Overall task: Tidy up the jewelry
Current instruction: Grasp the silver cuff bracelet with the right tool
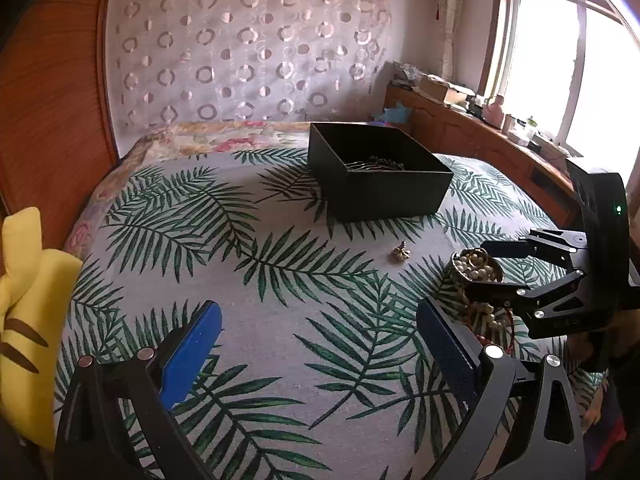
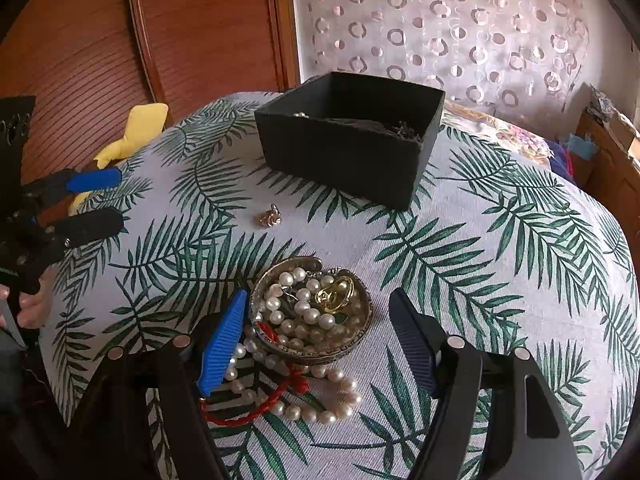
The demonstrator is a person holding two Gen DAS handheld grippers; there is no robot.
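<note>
Your right gripper hung with jaws apart around the pearl-filled bowl, unclamped, near the bedspread's front edge. Your left gripper gaped empty; the black box sat farther back.

Your left gripper had black angular arms, round silver screw heads at the joints, and ribbed blue pads. Your right gripper matched it, its body carrying a small green light at three o'clock in the left wrist view.
</note>
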